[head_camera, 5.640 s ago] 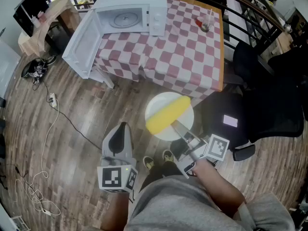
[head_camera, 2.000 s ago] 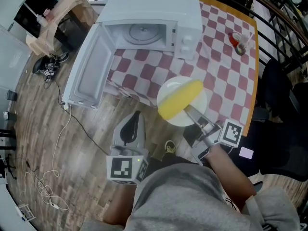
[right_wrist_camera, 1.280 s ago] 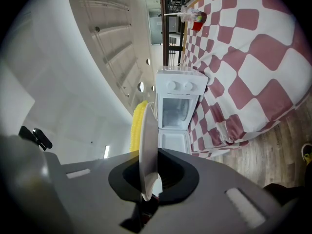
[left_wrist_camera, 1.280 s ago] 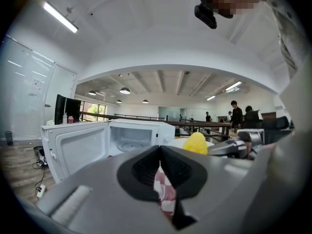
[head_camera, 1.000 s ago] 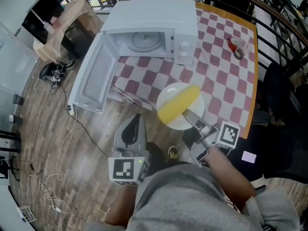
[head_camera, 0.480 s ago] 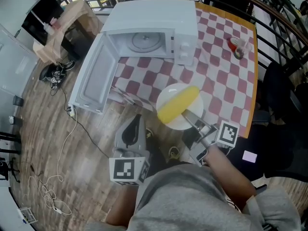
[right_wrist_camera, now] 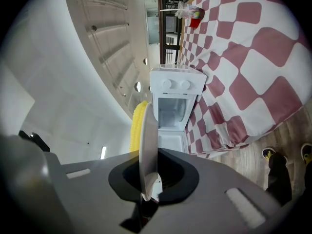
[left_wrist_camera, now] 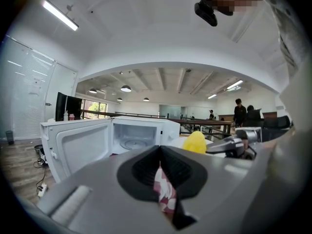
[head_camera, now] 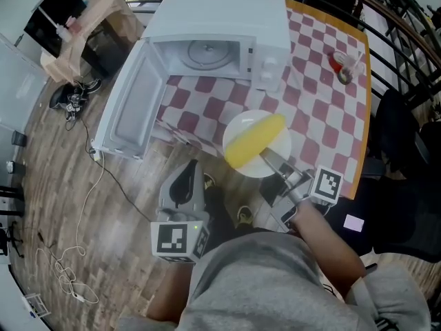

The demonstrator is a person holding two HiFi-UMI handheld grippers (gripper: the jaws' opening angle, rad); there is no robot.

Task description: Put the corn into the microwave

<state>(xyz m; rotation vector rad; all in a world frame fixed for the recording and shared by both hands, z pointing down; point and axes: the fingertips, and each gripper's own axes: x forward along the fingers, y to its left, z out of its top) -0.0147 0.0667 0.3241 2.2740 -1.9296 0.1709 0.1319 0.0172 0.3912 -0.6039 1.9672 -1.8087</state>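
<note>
Corn (head_camera: 253, 141) lies lengthwise across a white plate (head_camera: 238, 126), just before the open microwave (head_camera: 213, 19), far end toward its knobs (head_camera: 270, 81). Right gripper (head_camera: 270, 163) pinches the plate's rim; left gripper (head_camera: 187, 179) clenched, empty.

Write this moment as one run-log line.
right tool: shut on plate rim | corn: lying on plate | left tool: shut, empty | microwave: door open

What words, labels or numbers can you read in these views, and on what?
None can be read in any view.
On the microwave: marks by its knobs are too small to read.
On the left hand-held gripper and the right hand-held gripper: the cubes bear black-and-white square markers only, no letters.
</note>
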